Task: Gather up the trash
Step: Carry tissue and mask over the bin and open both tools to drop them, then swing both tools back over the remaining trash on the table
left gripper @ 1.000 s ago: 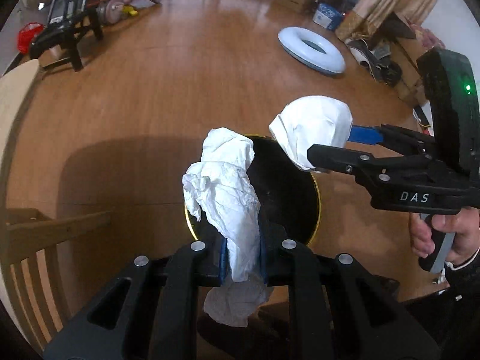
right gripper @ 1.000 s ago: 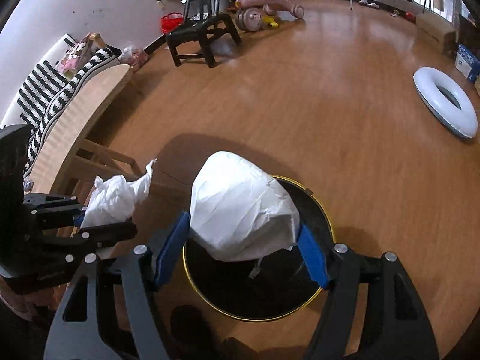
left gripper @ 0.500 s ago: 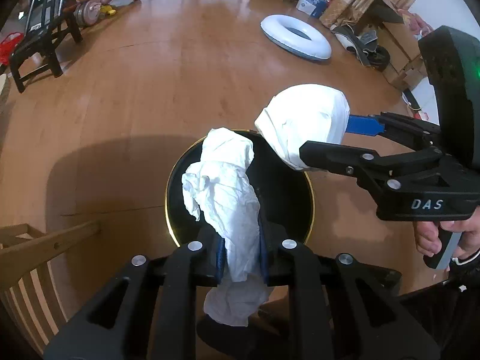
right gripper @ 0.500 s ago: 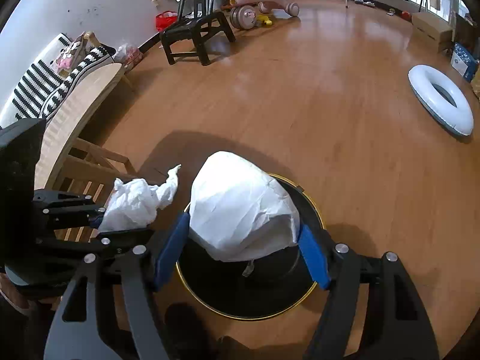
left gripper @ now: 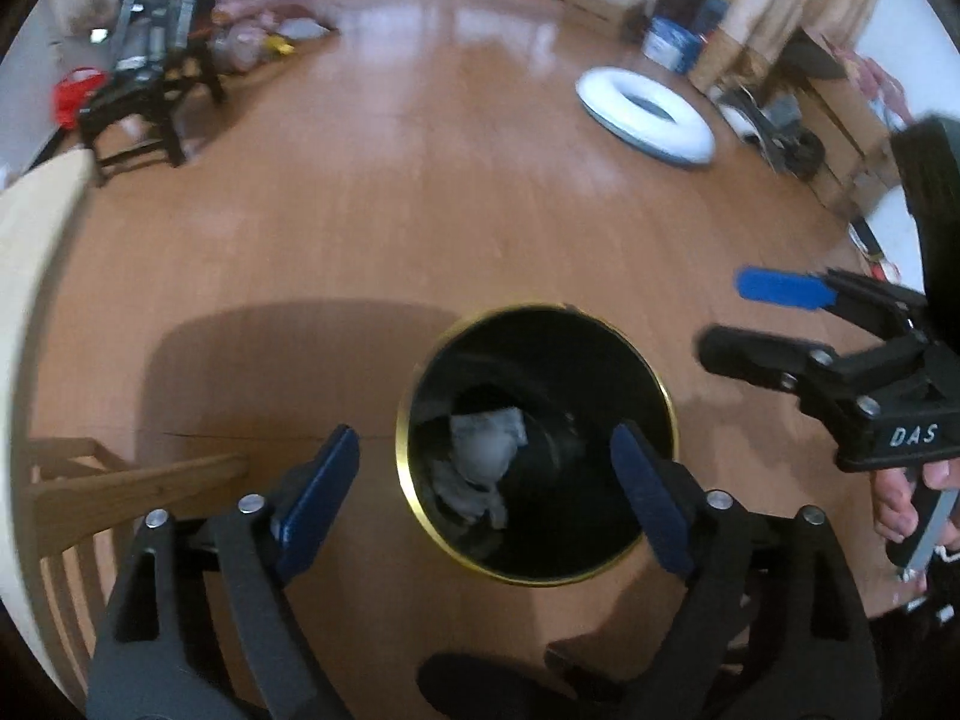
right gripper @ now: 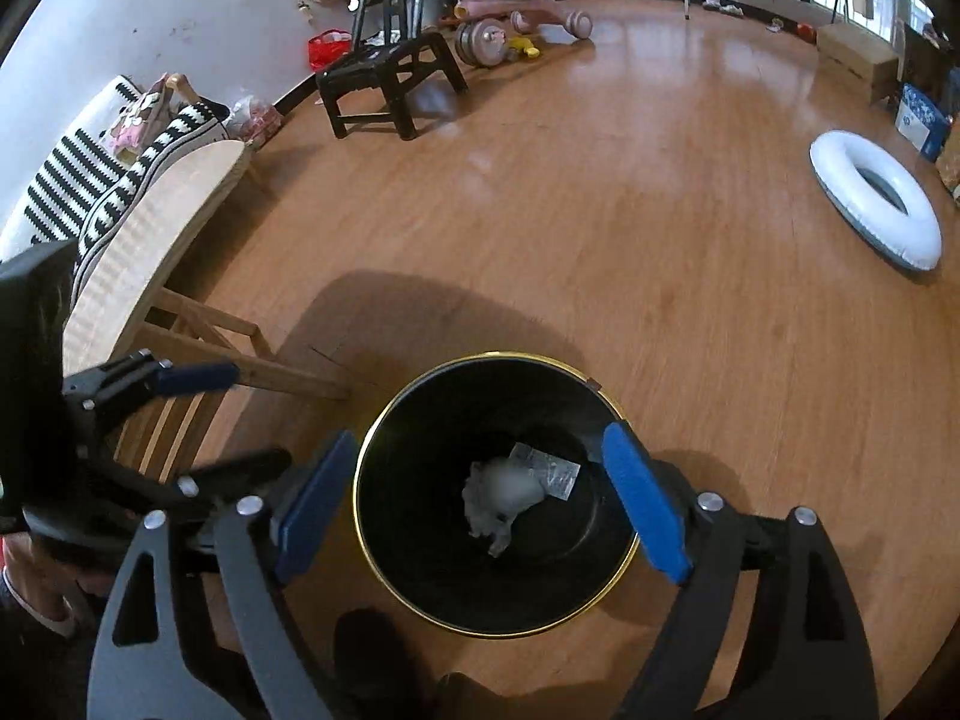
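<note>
While both claws (left gripper: 486,480) (right gripper: 480,495) gape empty, crumpled tissues (right gripper: 501,495) below them, inside the bin (right gripper: 420,612).

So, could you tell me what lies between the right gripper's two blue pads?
In the right wrist view, the open right gripper frames the black bin, with crumpled tissue at its bottom; nothing is held.

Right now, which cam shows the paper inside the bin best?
Right wrist: it looks straight down into the bin, showing the crumpled paper on its floor, sharp rim. Left wrist also shows paper inside, but the frame is motion-blurred.
</note>
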A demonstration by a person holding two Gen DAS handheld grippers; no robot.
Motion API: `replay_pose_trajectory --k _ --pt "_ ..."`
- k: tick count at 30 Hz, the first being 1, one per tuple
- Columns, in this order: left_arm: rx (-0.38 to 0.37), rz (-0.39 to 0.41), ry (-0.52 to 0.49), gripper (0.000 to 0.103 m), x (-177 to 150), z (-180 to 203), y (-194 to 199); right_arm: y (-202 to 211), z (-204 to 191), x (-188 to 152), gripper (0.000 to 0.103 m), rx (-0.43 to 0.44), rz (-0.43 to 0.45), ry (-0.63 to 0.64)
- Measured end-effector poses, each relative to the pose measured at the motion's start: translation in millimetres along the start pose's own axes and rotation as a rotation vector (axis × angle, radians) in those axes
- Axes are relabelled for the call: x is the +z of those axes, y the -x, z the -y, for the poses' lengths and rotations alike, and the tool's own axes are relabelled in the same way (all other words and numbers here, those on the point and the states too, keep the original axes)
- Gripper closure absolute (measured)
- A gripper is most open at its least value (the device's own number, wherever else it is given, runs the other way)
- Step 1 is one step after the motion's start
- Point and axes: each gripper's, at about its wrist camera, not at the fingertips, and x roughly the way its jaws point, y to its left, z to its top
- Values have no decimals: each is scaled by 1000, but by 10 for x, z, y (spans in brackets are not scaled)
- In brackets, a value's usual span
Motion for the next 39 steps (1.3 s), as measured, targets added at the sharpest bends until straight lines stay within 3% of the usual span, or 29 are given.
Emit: replay_pose_trajectory --k 7,10,17,22,25,32,39 --pt "44 186 155 11 -125 -329 851 559 -491 276 12 1 55 118" --pt "97 250 216 8 -355 -443 1297 1013 -978 429 7 19 116 204" --pt "165 335 333 7 -836 -694 2046 1608 -2120 465 7 61 144 349" --pt "172 372 391 7 -1201 -858 2352 1565 -2871 417 7 124 99 371" --pt "243 330 401 7 -1402 -912 2406 1477 -3151 387 7 160 56 331" --pt "342 330 515 7 -1975 -1039 2724 1460 -3565 102 7 188 78 358" --pt "503 381 647 7 -2685 -1151 3158 1354 -3704 -292 7 232 20 406"
